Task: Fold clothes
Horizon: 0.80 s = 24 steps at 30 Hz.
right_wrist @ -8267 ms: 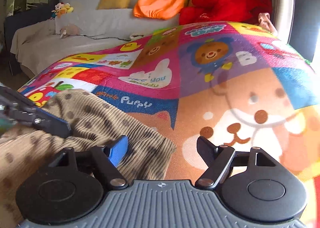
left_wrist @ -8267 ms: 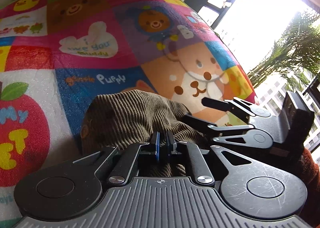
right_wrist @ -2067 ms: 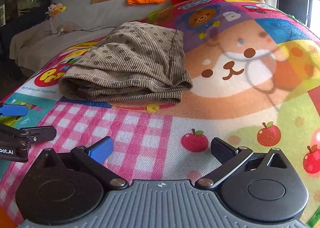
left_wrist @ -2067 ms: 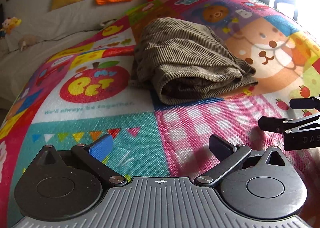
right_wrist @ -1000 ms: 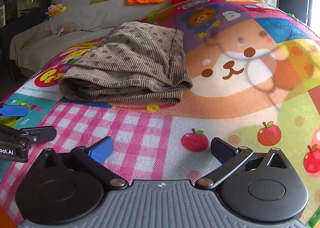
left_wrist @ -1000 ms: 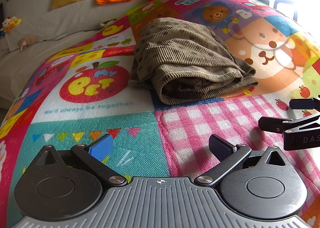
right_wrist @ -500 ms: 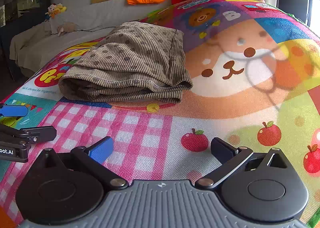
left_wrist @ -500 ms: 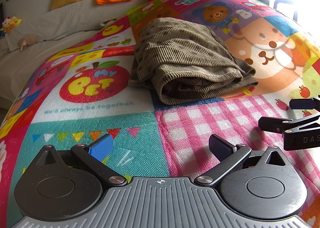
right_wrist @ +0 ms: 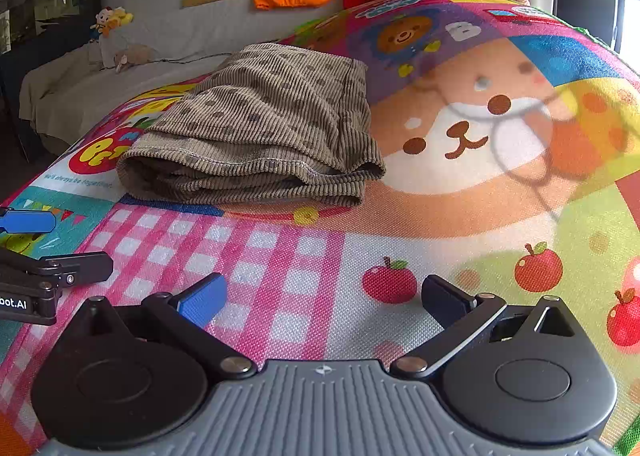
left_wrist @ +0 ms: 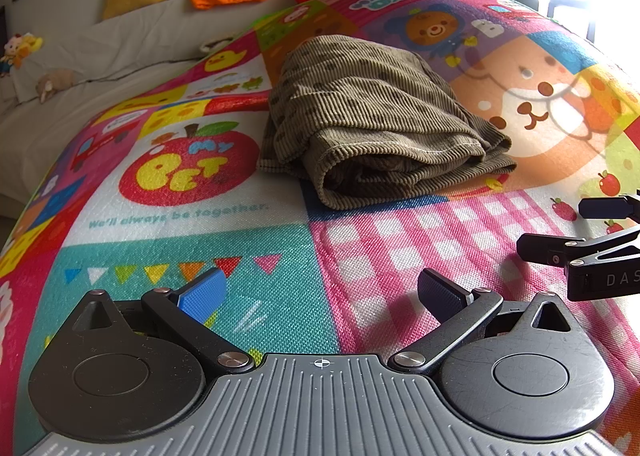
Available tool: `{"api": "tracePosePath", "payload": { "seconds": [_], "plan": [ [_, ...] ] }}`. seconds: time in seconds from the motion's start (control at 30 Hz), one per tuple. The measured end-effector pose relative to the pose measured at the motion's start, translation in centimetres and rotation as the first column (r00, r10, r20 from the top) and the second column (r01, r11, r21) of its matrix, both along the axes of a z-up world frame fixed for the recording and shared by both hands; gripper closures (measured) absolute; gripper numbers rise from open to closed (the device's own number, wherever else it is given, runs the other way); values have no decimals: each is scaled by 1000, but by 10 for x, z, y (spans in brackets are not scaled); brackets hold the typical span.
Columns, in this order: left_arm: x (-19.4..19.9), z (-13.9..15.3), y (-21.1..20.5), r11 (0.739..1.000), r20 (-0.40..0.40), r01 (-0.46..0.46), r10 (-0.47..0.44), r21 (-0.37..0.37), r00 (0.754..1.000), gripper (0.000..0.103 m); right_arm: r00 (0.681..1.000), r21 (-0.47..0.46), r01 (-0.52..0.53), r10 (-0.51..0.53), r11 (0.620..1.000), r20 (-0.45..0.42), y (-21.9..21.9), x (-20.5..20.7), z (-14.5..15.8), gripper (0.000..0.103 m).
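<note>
Folded garment lies on the mat; both grippers' fingers gape empty before it; only the right view shows a cabinet.

Bare mat ahead of both claws; folded garment beyond.
</note>
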<state>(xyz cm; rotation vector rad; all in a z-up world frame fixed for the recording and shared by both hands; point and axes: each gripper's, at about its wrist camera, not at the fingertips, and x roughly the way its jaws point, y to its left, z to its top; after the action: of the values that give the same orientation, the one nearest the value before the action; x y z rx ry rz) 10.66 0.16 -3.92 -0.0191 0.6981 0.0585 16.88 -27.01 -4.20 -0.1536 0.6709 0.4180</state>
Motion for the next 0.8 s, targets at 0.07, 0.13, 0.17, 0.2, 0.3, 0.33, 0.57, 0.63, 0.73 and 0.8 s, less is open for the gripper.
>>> {"api": "tracePosePath", "payload": {
  "seconds": [0.07,0.13,0.17,0.2,0.3,0.33,0.57,0.63,0.73,0.8],
  "plan": [
    [0,0,0,1000,0,0,0,0,1000,0,1000,0,0,0,1000,0,0,0,0,0],
    [0,0,1,1000,0,0,0,0,1000,0,1000,0,0,0,1000,0,0,0,0,0],
    [0,0,1,1000,0,0,0,-1,1000,0,1000,0,0,0,1000,0,0,0,0,0],
    [0,0,0,1000,0,-1,1,-3,1000,0,1000,0,0,0,1000,0,0,0,0,0],
    [0,0,0,1000,0,-1,1,-2,1000,0,1000,2,1,-1,1000,-1,0,0,0,0],
    [0,0,0,1000,0,-1,1,-2,1000,0,1000,0,1,-1,1000,0,1,-1,0,0],
    [0,0,1,1000,0,0,0,1,1000,0,1000,1,1,-1,1000,0,0,-1,0,0],
    [0,0,1,1000,-1,2,-2,4,1000,0,1000,1,1,-1,1000,0,0,-1,0,0],
    [0,-1,3,1000,0,2,-2,-3,1000,0,1000,1,1,-1,1000,0,0,-1,0,0],
    [0,0,4,1000,-6,7,-7,-7,1000,0,1000,1,1,-1,1000,0,0,-1,0,0]
  ]
}}
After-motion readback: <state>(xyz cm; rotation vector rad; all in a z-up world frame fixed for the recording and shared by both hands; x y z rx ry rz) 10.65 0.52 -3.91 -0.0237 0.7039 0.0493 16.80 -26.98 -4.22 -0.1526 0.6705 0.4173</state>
